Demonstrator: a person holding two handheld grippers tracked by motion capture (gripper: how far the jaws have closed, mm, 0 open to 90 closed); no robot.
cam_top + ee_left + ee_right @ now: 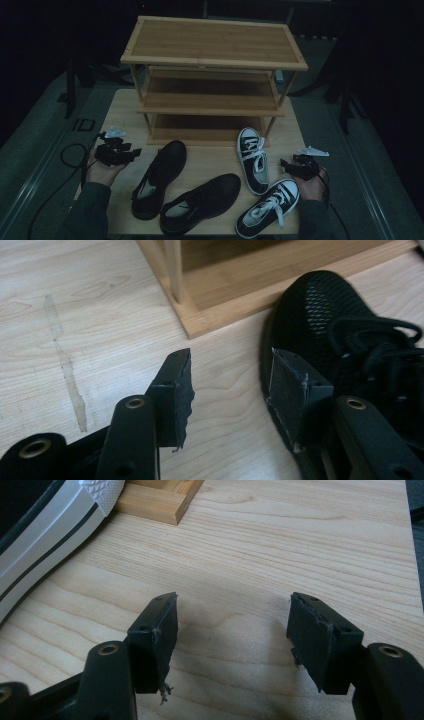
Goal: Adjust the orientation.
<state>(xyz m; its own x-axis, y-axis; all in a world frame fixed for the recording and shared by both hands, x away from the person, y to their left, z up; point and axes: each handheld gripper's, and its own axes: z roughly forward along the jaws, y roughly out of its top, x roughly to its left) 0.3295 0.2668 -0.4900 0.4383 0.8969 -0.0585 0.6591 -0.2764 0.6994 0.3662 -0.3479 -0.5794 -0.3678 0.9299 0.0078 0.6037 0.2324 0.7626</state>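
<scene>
the black shoe lies left of the table's middle, toe toward the rack, heel toward the near edge. the left gripper sits just beside it on its left, nearer than the right gripper; both are spread, holding nothing. bare tabletop lies left.

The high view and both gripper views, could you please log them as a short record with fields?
surface: wooden table
rack: three-tier bamboo shoe rack at the far side, shelves bare
black shoes: two, front left
black-and-white sneakers: two, front right
left gripper: open, nothing between jaws, beside a black shoe's toe
right gripper: open over bare wood
</scene>
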